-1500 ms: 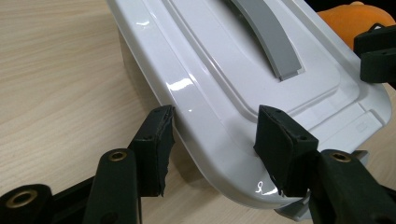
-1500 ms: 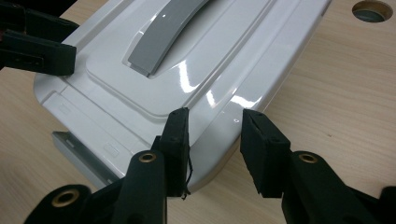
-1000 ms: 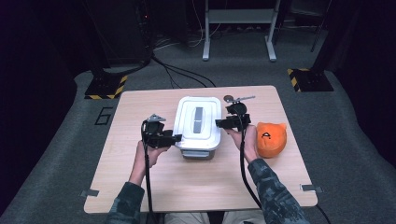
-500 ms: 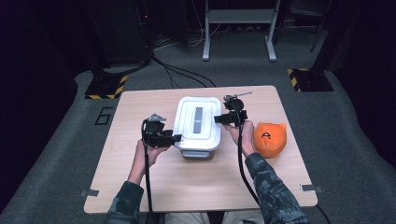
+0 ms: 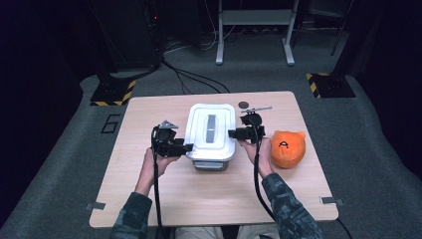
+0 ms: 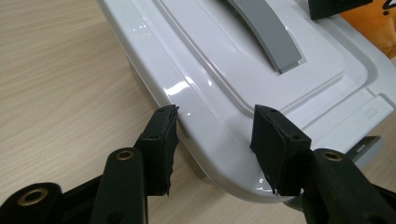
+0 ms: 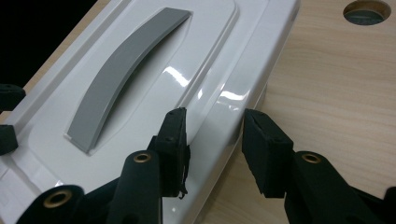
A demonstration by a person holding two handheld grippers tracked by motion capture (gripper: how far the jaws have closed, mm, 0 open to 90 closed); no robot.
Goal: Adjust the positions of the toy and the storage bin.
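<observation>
White plastic lid [image 5: 211, 129] edges are being pinched by the left gripper [image 6: 215, 135] and right gripper [image 7: 212, 140]; bare tabletop [image 5: 209, 194] is lying open nearby.

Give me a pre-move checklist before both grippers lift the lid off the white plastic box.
1. Left gripper astride the rim of the white plastic lid with the grey handle: ok.
2. Right gripper astride the opposite rim; its jaws have just been closing: ok.
3. Fingers pressing firmly on the rim: cannot tell.
4. Both grippers level across the box in the high view: ok.
5. Orange plush toy apart from the box: ok.
6. Lid latches released: cannot tell.
</observation>
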